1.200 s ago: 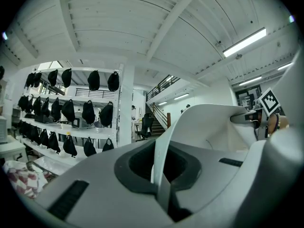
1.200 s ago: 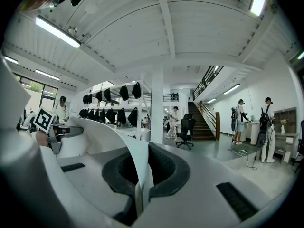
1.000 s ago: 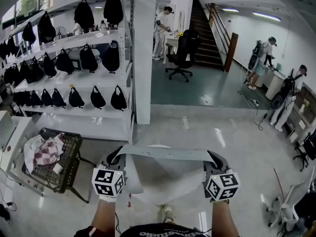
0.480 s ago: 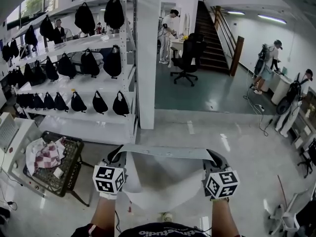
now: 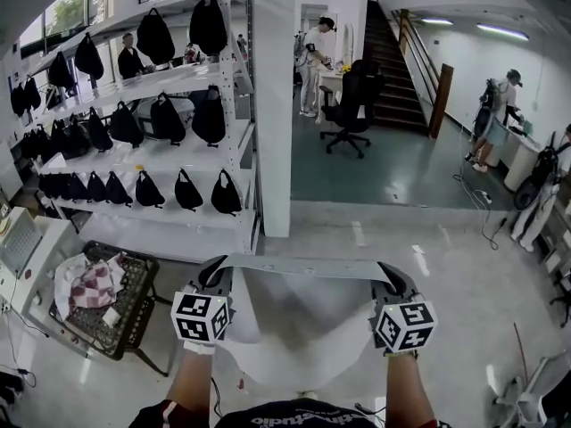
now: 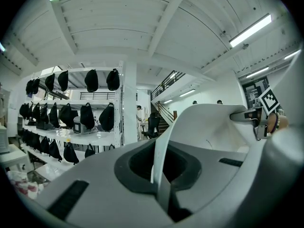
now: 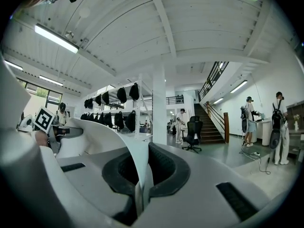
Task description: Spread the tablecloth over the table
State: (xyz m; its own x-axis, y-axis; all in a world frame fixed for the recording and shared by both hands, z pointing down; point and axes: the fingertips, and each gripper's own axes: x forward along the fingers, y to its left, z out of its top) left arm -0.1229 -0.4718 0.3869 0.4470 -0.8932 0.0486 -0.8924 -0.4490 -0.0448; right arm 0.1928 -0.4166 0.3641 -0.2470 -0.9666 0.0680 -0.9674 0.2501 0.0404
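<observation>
Carry step. My left gripper (image 5: 216,273) and right gripper (image 5: 390,276) each clamp a top corner of the thin white fabric tablecloth (image 5: 303,333), which hangs toward 6 o'clock between them. Next, I judge: locate the table, then drape.

My left gripper (image 5: 218,269) and right gripper (image 5: 391,273) bore black-and-white square markers; the tablecloth (image 5: 303,328) was plain white; left of my left gripper lay a red-checked cloth (image 5: 94,285).
</observation>
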